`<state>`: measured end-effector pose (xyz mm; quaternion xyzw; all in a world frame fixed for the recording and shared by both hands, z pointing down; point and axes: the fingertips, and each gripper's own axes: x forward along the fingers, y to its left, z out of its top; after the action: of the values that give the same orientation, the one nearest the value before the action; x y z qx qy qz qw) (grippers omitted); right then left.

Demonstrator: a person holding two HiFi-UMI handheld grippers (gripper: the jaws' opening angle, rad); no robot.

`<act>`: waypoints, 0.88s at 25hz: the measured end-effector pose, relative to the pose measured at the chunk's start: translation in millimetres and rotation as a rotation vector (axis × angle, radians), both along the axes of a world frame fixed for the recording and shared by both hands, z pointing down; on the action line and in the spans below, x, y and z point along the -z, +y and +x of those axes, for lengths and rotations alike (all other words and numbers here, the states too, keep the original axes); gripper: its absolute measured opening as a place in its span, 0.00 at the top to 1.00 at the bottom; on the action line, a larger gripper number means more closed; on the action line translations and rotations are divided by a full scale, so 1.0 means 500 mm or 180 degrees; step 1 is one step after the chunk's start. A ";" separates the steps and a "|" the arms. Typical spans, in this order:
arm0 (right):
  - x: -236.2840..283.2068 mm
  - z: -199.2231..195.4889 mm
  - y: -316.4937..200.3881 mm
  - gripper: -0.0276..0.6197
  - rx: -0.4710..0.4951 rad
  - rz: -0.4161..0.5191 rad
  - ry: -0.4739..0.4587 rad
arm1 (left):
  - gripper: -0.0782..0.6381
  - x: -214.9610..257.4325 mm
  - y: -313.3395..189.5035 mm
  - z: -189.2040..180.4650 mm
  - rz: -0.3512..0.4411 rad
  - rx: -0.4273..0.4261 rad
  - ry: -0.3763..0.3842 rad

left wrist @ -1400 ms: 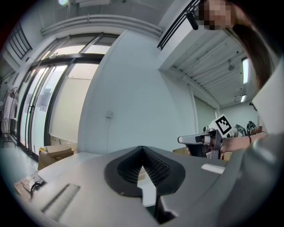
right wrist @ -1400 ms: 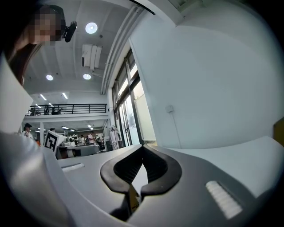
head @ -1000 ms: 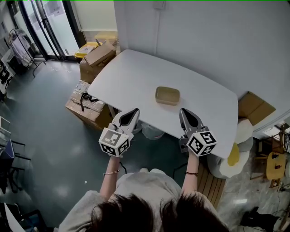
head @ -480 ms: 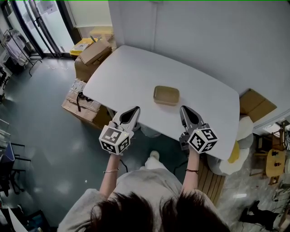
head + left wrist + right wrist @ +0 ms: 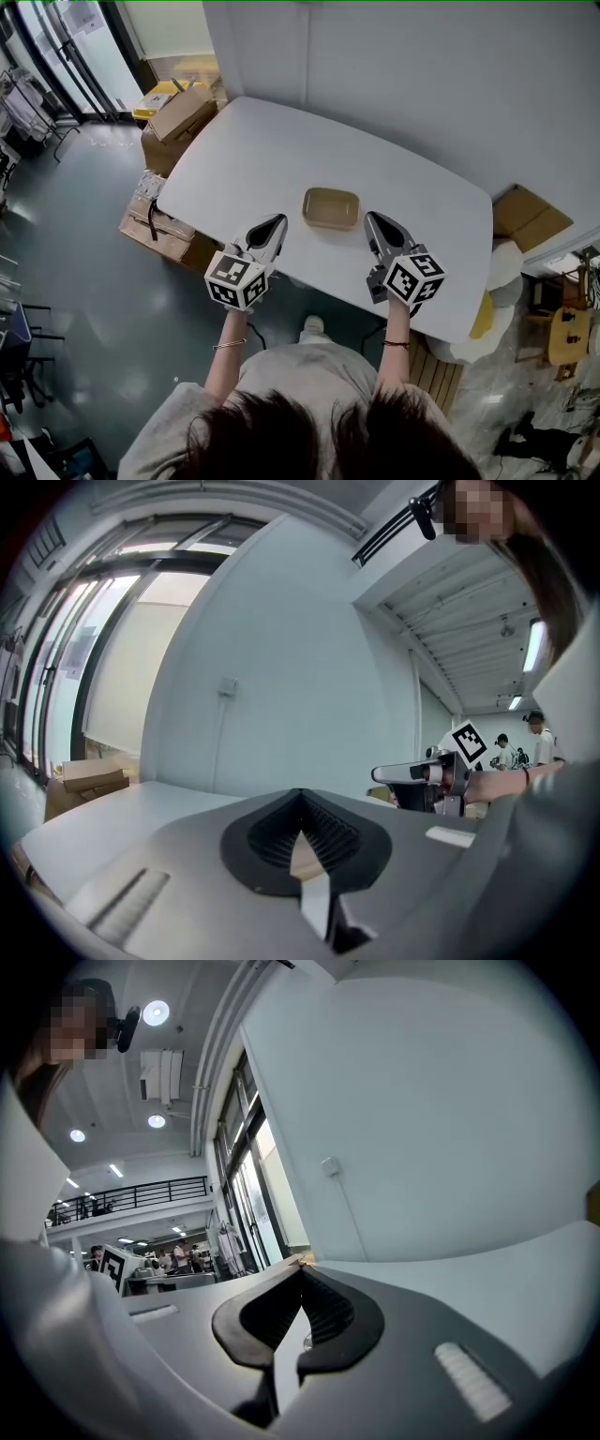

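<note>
Tray between left tool, right tool

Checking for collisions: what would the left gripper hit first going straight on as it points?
Probably the tray on the table, which shows tan through the left gripper's jaw gap; depth is unclear, so it may pass above.

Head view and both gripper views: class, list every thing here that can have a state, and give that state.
left claw: shut, nothing between its jaws.
right claw: shut, nothing between its jaws.
tray: upright on the table, empty.
</note>
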<state>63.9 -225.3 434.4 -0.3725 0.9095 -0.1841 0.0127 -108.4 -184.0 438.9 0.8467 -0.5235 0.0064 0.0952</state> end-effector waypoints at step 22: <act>-0.128 0.023 -0.130 0.94 -0.0310 -0.0601 0.0214 | 0.90 -0.112 -0.146 0.019 -0.0470 -0.0291 0.0014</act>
<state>75.4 -290.3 498.5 -0.4217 0.8689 -0.2555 -0.0440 -98.9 -257.2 494.7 0.8604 -0.4822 0.0474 0.1582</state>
